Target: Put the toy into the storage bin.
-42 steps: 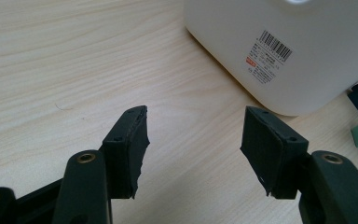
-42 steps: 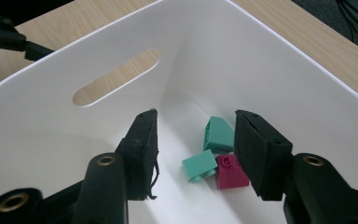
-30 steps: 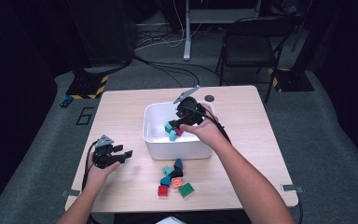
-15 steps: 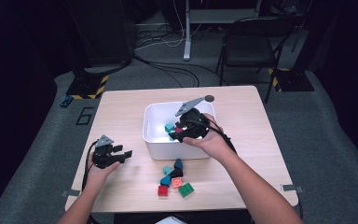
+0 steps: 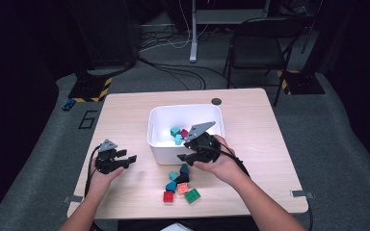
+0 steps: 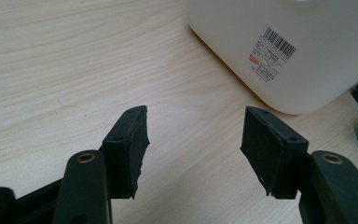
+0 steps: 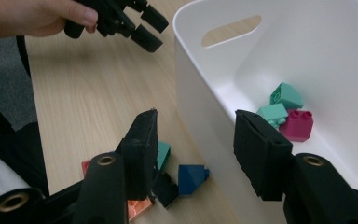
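Note:
A white bin (image 5: pixel 159 144) stands mid-table and holds two teal bricks (image 7: pixel 286 95) and a magenta brick (image 7: pixel 297 125). My right gripper (image 5: pixel 183 156) hangs at the bin's near rim. Its jaws are open and empty in the right gripper view (image 7: pixel 196 116), one on each side of the near wall (image 7: pixel 200 93). Below it, a loose pile lies on the table: a dark blue brick (image 7: pixel 191 177), a teal brick (image 7: pixel 164 153), a black one (image 7: pixel 165 190) and an orange one (image 7: pixel 137 208). My left gripper (image 5: pixel 130 158) rests low over the table left of the bin, open and empty (image 6: pixel 196 116).
A red brick (image 5: pixel 168 196) and a green brick (image 5: pixel 191 195) lie near the table's front edge. The bin's labelled side (image 6: pixel 272 53) is close to the left gripper's right jaw. Bare wood stretches left and right of the bin. A chair (image 5: pixel 260 45) stands beyond the table.
My right gripper has moved from above the bin's inside back toward the person and lower, to the near rim above the loose bricks. The left gripper has stayed still.

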### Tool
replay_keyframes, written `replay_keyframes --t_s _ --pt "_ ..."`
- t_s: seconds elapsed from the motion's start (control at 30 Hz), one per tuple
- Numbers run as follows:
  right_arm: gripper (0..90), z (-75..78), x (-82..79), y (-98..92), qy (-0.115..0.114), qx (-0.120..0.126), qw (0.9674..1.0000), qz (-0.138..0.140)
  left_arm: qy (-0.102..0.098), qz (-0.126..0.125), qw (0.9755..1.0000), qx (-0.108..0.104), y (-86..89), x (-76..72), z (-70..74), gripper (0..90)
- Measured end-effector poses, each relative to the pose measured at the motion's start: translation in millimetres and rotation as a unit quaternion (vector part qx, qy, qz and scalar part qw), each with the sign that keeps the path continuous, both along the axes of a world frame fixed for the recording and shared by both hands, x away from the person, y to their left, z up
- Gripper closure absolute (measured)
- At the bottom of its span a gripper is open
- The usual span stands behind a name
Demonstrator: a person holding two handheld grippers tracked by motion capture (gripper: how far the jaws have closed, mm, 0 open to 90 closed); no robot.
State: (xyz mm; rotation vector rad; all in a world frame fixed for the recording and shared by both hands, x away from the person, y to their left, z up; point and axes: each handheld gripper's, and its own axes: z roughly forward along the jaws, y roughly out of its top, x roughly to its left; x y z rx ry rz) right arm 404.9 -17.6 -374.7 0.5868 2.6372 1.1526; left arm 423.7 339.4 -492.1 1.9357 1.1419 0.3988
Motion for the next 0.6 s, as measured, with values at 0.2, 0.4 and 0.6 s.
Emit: replay_keyframes --t_s 0.2,0.4,0.6 --pt "49.8 -21.1 -9.8 -6.3 0.003 0.004 1.0000 -0.003 0.001 -0.001 1.0000 0.003 -1.1 -0.3 -0.1 40.4" --pt "50.9 -45.5 -18.6 -9.3 0.014 0.007 0.9998 -0.010 0.001 0.001 1.0000 0.002 -1.0 -0.4 -0.1 40.4" --pt "52.0 -70.3 -23.8 -13.6 0.023 -0.004 0.9996 -0.015 0.003 0.001 1.0000 0.003 -0.8 -0.6 -0.1 40.4"
